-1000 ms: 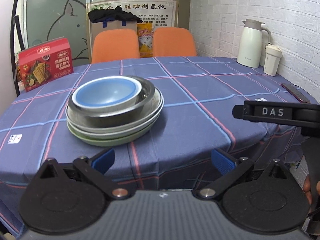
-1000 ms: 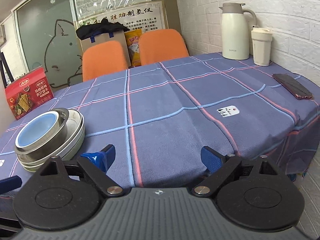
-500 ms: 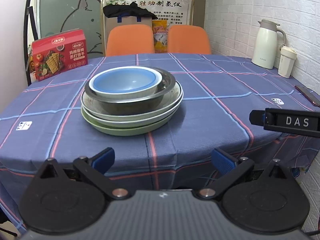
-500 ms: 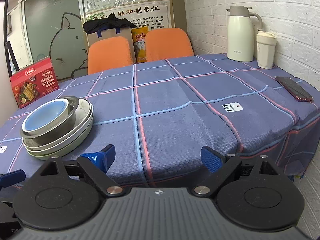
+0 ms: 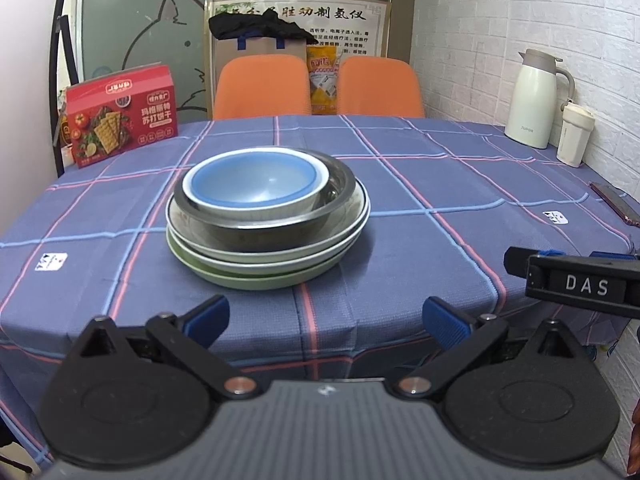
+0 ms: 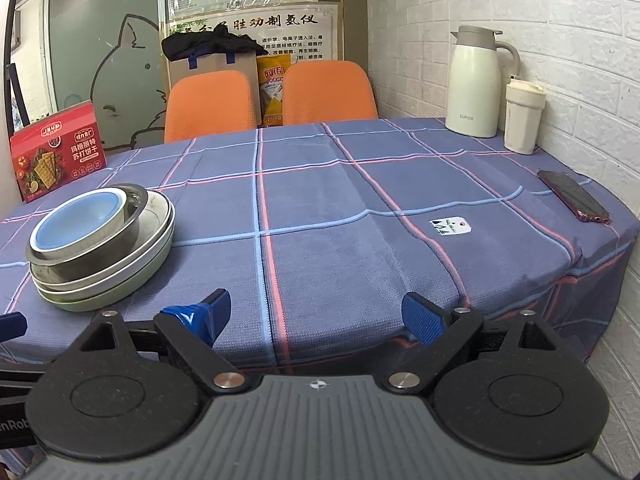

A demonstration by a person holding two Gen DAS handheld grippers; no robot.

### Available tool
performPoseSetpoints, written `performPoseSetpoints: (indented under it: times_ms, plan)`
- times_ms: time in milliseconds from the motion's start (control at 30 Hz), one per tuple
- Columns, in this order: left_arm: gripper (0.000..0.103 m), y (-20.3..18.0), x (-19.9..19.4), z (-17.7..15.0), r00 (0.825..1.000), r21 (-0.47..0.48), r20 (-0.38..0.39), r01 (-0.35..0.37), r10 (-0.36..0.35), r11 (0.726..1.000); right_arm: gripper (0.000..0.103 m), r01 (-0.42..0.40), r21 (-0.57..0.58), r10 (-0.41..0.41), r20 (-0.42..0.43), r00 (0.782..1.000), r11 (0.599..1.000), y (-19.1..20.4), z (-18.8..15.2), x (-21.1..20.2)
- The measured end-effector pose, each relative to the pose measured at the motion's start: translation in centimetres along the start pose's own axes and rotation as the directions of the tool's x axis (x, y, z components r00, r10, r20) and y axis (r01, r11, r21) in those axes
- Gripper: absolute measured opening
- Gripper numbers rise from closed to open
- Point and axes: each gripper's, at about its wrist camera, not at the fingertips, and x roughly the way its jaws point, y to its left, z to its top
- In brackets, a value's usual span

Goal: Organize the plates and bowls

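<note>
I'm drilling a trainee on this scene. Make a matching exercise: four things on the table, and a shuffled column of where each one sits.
Things:
1. blue bowl
2. green plate
3. cracker box
4. phone

Places:
A. bottom of the stack
B. far left corner of the table
C. top of the stack, nested in a steel bowl
D. right edge of the table

Pairs: 1-C, 2-A, 3-B, 4-D

One stack of dishes stands upright on the near-left part of the tablecloth. Bottom: a pale green plate [image 5: 256, 280], flat on the cloth. Above it, a white plate [image 5: 280, 260], then a shallow grey-rimmed plate [image 5: 352, 220]. A steel bowl [image 5: 280, 228] sits in that, and a blue-lined, white-rimmed bowl [image 5: 256, 182] nests inside, offset left.
</note>
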Motion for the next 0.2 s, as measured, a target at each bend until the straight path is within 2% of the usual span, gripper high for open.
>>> performPoseSetpoints:
  times_ms: [200]
  plan:
    - [0.102,0.43,-0.35,0.04,1.0,-0.018,0.03,0.005,-0.005,1.0,0.08,-0.049,0.022,0.05,-0.013,0.999,0.999,0.12,0.0,-0.03]
